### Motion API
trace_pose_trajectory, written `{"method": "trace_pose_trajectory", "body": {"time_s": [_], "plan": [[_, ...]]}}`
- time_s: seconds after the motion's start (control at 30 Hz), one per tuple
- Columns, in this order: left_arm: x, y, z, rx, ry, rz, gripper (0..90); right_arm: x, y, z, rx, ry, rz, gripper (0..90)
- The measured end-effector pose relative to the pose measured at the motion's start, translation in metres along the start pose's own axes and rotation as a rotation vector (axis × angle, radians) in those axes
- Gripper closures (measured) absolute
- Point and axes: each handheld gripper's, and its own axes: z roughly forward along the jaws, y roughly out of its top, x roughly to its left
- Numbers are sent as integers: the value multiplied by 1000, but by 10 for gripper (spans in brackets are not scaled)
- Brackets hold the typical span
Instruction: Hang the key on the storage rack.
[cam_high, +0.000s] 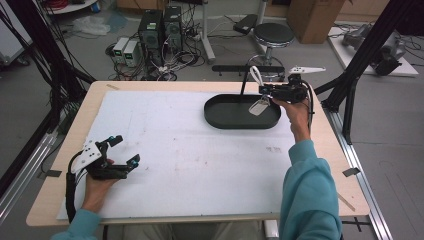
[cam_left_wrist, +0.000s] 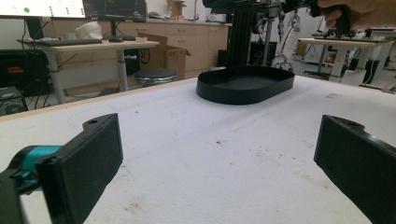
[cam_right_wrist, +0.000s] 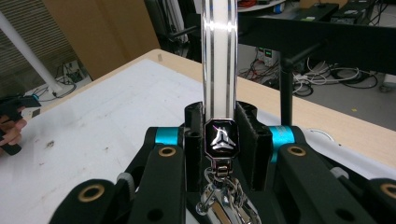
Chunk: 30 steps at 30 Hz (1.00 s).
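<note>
My right tongs (cam_right_wrist: 219, 135) clamp a white-strapped keychain (cam_right_wrist: 219, 70) above the black tray (cam_high: 216, 116); my left tongs (cam_high: 121, 150) gape wide over the desk (cam_high: 200, 165).

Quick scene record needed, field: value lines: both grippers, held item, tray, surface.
right gripper: shut on the keychain strap, held above the tray's far right end
keychain strap: white strap, black emblem and metal clasp, clamped between the jaws; a clear tag hangs below it over the tray
left gripper: open, nothing between the jaws, low over the mat's near left
black oval tray: on the mat, far right of centre, looks empty
white mat: covers the tabletop, faint stains
</note>
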Motion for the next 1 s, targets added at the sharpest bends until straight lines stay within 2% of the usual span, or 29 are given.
{"method": "trace_pose_trajectory", "body": {"time_s": [0.33, 1.0], "plan": [[-2, -1, -1, -16, -1, 16, 17, -14, -7, 2, -17, -1, 44, 746], [-2, -1, -1, -14, -11, 25, 17, -30, -16, 8, -9, -12, 78, 746]]}}
